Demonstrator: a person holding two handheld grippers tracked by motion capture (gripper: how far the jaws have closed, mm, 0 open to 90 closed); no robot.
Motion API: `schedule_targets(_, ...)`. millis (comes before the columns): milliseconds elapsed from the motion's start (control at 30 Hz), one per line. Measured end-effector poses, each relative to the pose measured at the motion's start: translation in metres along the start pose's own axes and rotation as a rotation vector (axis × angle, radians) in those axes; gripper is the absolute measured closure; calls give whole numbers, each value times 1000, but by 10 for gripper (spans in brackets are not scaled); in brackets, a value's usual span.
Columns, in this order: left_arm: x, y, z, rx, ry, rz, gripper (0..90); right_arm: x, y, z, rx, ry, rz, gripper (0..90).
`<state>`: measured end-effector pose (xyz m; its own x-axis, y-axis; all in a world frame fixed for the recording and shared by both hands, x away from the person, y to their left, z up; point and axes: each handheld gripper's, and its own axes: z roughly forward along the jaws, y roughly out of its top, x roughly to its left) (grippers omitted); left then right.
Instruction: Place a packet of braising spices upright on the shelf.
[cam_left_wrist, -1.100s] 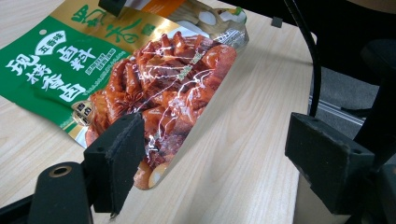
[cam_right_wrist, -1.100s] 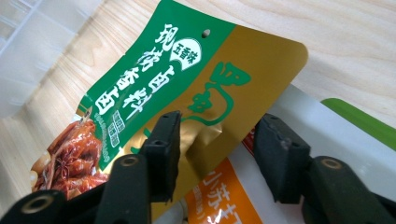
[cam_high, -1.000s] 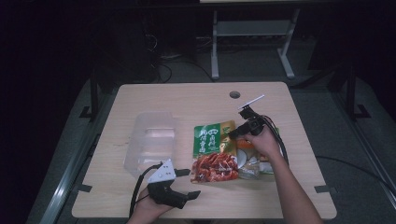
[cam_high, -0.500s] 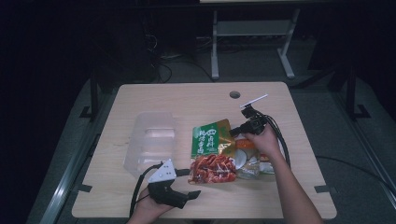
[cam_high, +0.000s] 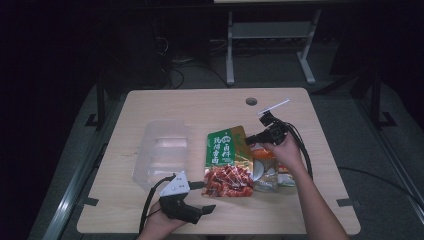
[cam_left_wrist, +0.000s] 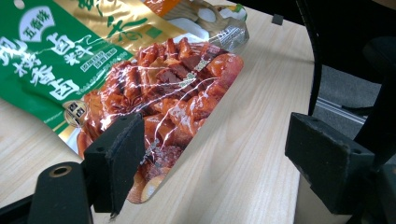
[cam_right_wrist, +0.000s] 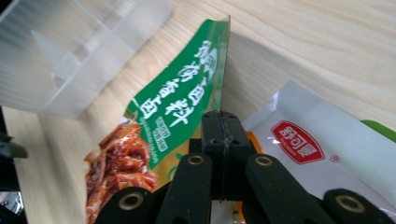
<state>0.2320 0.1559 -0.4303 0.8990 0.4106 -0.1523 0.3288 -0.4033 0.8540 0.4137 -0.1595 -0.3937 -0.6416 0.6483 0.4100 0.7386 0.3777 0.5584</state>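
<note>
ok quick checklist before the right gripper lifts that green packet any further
1. Right gripper shut on the green packet edge: ok, its jaws have just closed with the edge between them.
2. Packet free of the white packet beside it: cannot tell, they overlap.
3. Left gripper out of the way: ok, jaws open, holding nothing, low beside the packet's red end.
4. Clear plastic container upright and open: ok.
5. Path from packet to container free: ok, bare table between.

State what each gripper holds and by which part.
The right gripper is shut on the green seasoning packet, pinching its side edge and lifting that edge. The left gripper is open over the table, holding nothing.
</note>
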Motion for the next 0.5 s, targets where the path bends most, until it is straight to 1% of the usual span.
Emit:
schedule_targets(33, 0, 0, 0, 0, -1, -5, 199, 3, 0, -2, -5, 1, -10, 900)
schedule_targets(100, 0, 0, 1, 1, 1, -3, 200, 8, -1, -8, -18, -2, -32, 900)
schedule_targets(133, 0, 0, 1, 1, 2, -5, 200, 8, -1, -8, -18, -2, -32, 900)
schedule_targets(167, 0, 0, 1, -4, -1, -24, 202, 13, -2, -14, -33, -3, -53, 900)
schedule_targets(200, 1, 1, 2, -9, -1, -23, 203, 16, -3, -17, -43, 2, -58, 900)
schedule_targets(233, 1, 2, 2, -12, -3, -32, 204, 19, -4, -21, -55, 4, -65, 900)
schedule_targets(267, 2, 3, 3, -12, 1, -25, 205, 22, -6, -24, -67, 9, -70, 900)
schedule_targets(333, 2, 3, 3, -15, 5, -25, 206, 27, -9, -31, -87, 12, -94, 900)
schedule_targets(367, 2, 6, 6, -15, 5, -49, 212, 29, -11, -33, -91, 12, -102, 900)
schedule_targets(400, 2, 6, 6, -15, 5, -49, 218, 29, -11, -33, -91, 12, -102, 900)
schedule_targets(433, 2, 10, 9, -14, 16, -57, 219, 34, -14, -39, -100, 6, -118, 900)
schedule_targets(467, 2, 10, 9, -14, 16, -57, 218, 34, -14, -39, -100, 6, -118, 900)
schedule_targets(500, 2, 14, 13, -15, 27, -64, 218, 37, -18, -44, -111, -1, -136, 900)
